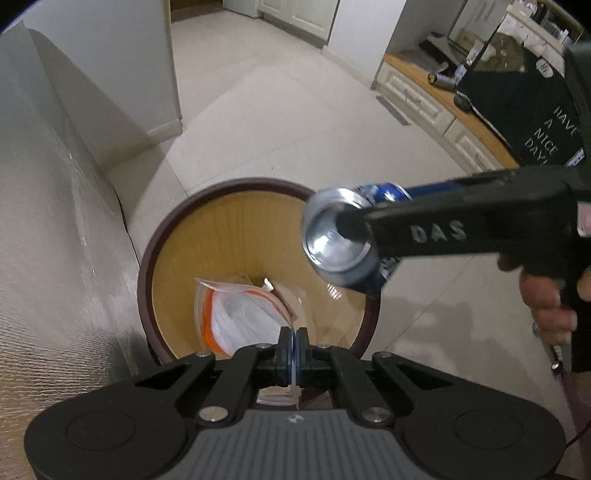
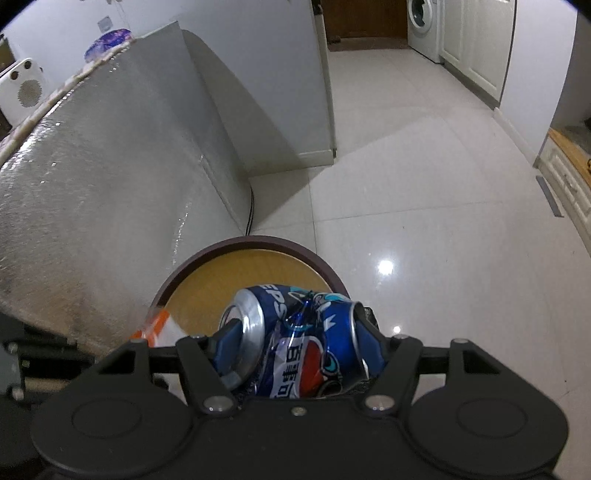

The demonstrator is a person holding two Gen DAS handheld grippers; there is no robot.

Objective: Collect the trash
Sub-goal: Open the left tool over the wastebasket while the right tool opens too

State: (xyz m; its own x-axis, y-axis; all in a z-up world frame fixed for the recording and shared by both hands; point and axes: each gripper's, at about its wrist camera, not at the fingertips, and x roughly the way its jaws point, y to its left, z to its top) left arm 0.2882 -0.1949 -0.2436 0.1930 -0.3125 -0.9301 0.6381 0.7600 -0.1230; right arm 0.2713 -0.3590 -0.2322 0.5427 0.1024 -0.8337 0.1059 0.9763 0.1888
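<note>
Glossy white tiled floor [image 2: 424, 206], white walls [image 2: 258, 55], washing machine [image 2: 423, 26]

Crushed blue can [image 2: 306, 343] between fingers [image 2: 225, 343], above bin [image 2: 258, 244]

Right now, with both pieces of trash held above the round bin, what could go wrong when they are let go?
1. The crushed blue soda can in the right gripper hangs over the dark brown rim of the round bin, not its middle; released here, it may strike the rim and fall on the tiled floor.
2. The clear plastic bag with an orange stripe, pinched by the left gripper, is light and may cling to the pads.
</note>
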